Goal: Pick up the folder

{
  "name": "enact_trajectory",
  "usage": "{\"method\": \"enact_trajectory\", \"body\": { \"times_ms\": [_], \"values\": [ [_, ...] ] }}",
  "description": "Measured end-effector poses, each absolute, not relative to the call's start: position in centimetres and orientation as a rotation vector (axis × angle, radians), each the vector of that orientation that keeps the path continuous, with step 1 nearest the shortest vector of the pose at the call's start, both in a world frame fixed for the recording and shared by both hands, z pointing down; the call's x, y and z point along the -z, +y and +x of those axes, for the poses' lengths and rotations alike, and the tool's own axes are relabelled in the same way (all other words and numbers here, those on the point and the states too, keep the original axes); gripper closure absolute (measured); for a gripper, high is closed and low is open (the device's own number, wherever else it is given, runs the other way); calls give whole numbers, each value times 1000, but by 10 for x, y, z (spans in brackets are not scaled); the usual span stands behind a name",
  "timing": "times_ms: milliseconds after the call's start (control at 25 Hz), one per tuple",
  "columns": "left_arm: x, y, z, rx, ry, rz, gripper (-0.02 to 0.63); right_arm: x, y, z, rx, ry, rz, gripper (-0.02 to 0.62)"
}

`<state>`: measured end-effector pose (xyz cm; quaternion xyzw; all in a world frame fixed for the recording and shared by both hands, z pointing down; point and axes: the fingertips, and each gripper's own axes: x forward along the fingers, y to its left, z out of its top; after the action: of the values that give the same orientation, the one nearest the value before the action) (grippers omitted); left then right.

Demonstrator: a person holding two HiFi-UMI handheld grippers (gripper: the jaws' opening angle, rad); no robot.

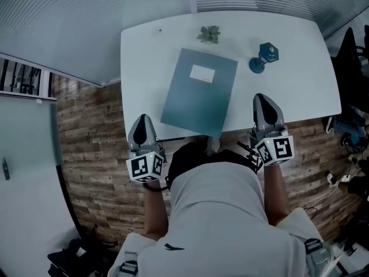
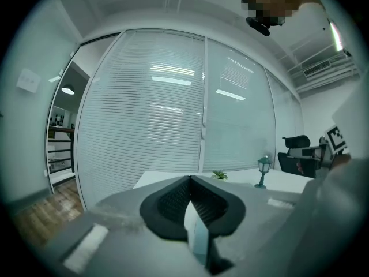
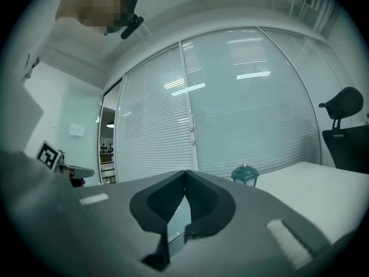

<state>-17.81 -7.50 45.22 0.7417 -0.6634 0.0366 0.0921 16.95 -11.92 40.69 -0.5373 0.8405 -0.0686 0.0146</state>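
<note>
A teal folder with a white label lies flat in the middle of the white table, its near edge at the table's front. My left gripper is shut and empty, hovering at the front edge just left of the folder's near-left corner. To the right of the folder's near-right corner, my right gripper hangs over the table, also shut and empty. In the left gripper view the jaws meet in a closed tip; the right gripper view shows the same. Neither gripper touches the folder.
A small potted plant sits at the table's far edge behind the folder. A little teal lantern stands right of the folder. Glass walls with blinds lie beyond, a dark office chair at the right, wooden floor below.
</note>
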Motion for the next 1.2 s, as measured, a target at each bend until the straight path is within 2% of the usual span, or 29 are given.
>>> {"method": "enact_trajectory", "body": {
  "times_ms": [240,400,480,640,760,920,1120,1200],
  "values": [
    [-461,-94,-177,-158,-1913,2215,600,-430,-129,163,351,2636,-1693,592],
    [-462,-105,-176,-171,-1869,2245,600,-461,-136,152,619,2691,-1701,573],
    [-463,-108,-175,-177,-1840,2265,600,-479,-139,147,802,2688,-1698,545],
    [-471,-113,-173,-203,-1777,2294,600,-518,-144,132,1169,2683,-1661,393],
    [-477,-114,-173,-228,-1738,2312,600,-552,-143,120,1483,2651,-1634,303],
    [-485,-115,-176,-262,-1693,2329,600,-593,-138,103,1879,2549,-1572,282],
    [-495,-115,-180,-310,-1644,2327,600,-611,-145,93,2083,2412,-1487,284],
    [-501,-112,-180,-331,-1611,2327,600,-616,-144,90,2152,2343,-1403,256]
  ]
}}
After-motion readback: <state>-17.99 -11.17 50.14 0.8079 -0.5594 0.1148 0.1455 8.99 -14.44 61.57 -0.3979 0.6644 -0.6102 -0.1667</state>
